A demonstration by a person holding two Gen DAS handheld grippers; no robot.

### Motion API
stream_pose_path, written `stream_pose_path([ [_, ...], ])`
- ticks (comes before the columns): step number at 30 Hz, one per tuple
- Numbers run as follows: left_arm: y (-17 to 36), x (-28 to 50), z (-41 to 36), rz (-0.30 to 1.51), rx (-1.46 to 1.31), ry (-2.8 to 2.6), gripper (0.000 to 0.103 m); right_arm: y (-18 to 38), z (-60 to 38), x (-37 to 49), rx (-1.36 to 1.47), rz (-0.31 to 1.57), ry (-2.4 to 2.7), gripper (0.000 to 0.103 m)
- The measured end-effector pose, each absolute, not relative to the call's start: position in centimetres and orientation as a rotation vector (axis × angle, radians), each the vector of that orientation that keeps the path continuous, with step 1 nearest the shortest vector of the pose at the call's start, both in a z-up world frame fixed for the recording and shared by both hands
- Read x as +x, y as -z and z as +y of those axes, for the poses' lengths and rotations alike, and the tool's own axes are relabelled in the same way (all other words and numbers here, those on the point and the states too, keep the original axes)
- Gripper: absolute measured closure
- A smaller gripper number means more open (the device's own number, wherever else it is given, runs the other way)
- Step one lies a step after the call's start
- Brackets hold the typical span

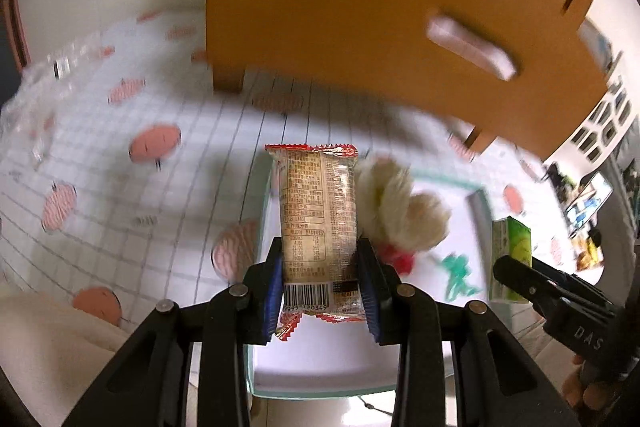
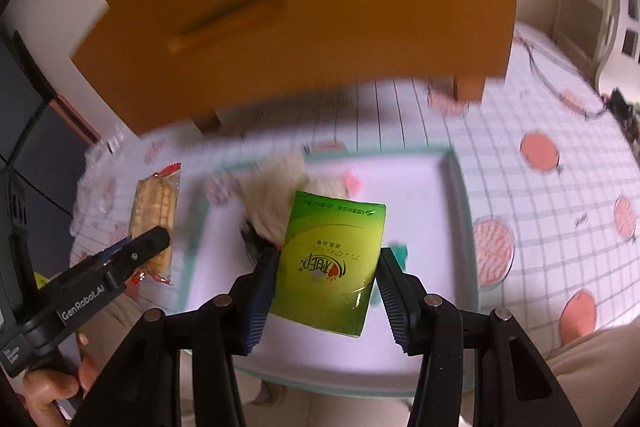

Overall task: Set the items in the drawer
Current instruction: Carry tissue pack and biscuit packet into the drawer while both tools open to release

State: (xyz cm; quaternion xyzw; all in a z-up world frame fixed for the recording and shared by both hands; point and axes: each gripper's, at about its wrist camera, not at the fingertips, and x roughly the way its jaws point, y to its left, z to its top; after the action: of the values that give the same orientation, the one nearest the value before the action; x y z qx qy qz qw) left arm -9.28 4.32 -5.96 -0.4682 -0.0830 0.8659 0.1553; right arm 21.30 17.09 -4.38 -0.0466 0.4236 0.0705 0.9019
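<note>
My left gripper (image 1: 320, 251) is shut on a biscuit packet (image 1: 316, 199) with red crimped ends, held upright above a white tray with a teal rim (image 1: 480, 203). A fluffy cream plush toy (image 1: 400, 211) lies in the tray behind it. My right gripper (image 2: 328, 259) is shut on a green carton (image 2: 336, 227), also held over the tray rim (image 2: 460, 195). The orange wooden drawer cabinet (image 1: 340, 7) stands just beyond, its front handle (image 1: 468, 47) blurred. In the right wrist view the left gripper (image 2: 152, 243) and its biscuit packet (image 2: 154, 211) show at the left.
A white grid tablecloth with pink circles (image 1: 120, 167) covers the table. Crumpled clear plastic (image 1: 40, 99) lies at the far left. A person's hand (image 2: 48, 387) grips the left tool. The cabinet stands on short legs (image 2: 470, 89), with shadowed space beneath.
</note>
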Motion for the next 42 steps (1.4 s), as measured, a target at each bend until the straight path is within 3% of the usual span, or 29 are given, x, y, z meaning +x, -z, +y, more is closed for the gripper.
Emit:
stream_pose_path([
  [19, -12.4, -13.0, 6.0, -0.244, -0.775, -2.562, 0.067, -12.5, 21.3, 23.6, -0.153, 0.526, -0.253, 0.051],
  [29, -14.5, -16.8, 7.0, -0.18, -0.786, -2.582, 0.067, -15.4, 21.2, 28.1, -0.173, 0.527, -0.247, 0.051],
  [42, -12.5, -21.0, 8.0, -0.157, -0.927, -2.583, 0.067, -15.0, 21.0, 32.9, -0.183, 0.589, -0.223, 0.05],
])
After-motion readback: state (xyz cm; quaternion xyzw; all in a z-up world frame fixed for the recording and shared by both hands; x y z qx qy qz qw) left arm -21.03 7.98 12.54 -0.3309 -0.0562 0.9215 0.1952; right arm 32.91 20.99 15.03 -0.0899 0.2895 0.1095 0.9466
